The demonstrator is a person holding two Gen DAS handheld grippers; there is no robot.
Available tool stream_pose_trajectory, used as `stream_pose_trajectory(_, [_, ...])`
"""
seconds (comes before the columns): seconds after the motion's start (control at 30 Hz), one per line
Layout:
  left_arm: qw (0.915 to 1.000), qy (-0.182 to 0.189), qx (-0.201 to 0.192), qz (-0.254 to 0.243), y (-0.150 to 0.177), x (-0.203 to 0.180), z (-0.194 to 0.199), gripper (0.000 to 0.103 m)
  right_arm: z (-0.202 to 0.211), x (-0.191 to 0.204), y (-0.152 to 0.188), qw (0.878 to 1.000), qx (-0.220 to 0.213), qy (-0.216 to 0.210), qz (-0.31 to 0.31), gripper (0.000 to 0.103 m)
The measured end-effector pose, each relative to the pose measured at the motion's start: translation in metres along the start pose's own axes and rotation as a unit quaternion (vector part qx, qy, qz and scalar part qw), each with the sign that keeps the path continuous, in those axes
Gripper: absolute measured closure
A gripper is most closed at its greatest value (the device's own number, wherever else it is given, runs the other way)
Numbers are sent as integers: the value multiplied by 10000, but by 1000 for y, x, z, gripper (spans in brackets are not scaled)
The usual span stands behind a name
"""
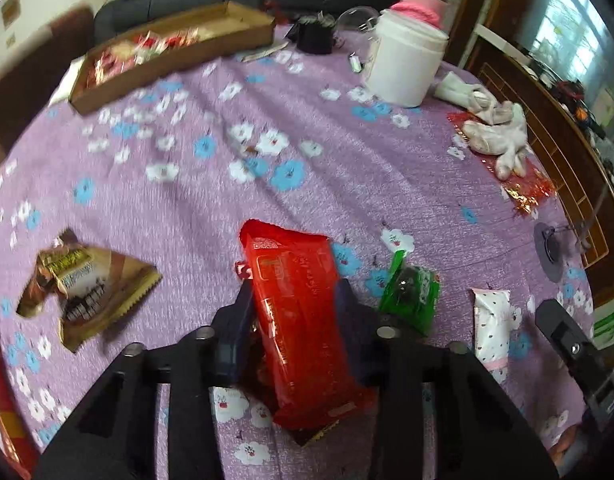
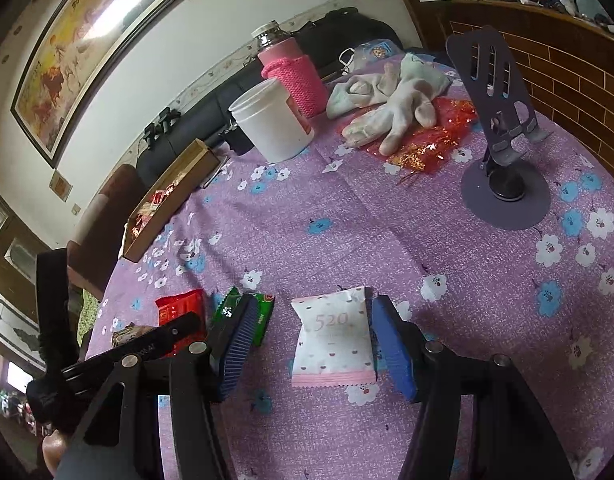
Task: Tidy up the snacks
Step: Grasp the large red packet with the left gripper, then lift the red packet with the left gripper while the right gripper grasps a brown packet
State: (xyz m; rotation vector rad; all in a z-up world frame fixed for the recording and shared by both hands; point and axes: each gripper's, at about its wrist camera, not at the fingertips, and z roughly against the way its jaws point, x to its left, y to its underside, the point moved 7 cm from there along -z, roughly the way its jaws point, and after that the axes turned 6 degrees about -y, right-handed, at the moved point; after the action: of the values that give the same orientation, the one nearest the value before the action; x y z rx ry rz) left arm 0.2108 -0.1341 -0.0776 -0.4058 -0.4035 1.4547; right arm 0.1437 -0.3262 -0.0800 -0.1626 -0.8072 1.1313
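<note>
In the left wrist view my left gripper (image 1: 293, 308) is shut on a long red snack packet (image 1: 299, 280), one dark finger pressing each long side. Beside it on the purple flowered cloth lie a green packet (image 1: 413, 296) to the right and a brown-gold packet (image 1: 87, 288) to the left. My right gripper (image 2: 315, 300) stands open over a white and pink packet marked 520 (image 2: 333, 336). Its right blue pad is near the packet's edge and its left pad is apart from it, over the green packet (image 2: 265, 312). A cardboard tray (image 1: 167, 68) holding several wrapped snacks sits at the far left.
A white tub (image 1: 403, 60) with a pink-sleeved bottle (image 2: 295, 76) behind it stands at the back. White gloves (image 1: 495, 132) lie on red foil at the right. A purple phone stand (image 2: 503, 184) rises near the right edge. A dark sofa runs behind the table.
</note>
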Motion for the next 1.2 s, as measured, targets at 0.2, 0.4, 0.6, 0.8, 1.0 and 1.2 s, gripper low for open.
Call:
stream_pose_trajectory(0.2, [9994,233,-130,213,10,11,14,70,-1,-2,2,10000,6,1,-20,41])
stream_pose_trajectory(0.4, [9972,278,-401,561,31,56,41,70,-1,10,4,9995,-7,-290,104,41])
stream_pose_trajectory(0.6, [9954,93,-567,762,63,102,55,70,-2,58,23,9922,78,-705,1021,42])
stream_pose_trajectory(0.8, [9944,122,-712,768,71,114,46,70,-17,109,63,9750,367,-982,1957,42])
stream_pose_trajectory(1.0, [9947,573,-452,723,76,109,41,70,-51,133,78,9654,912,-640,2356,42])
stream_pose_trajectory(1.2, [9938,751,-320,751,80,107,41,70,-87,145,101,9498,1347,-266,2810,42])
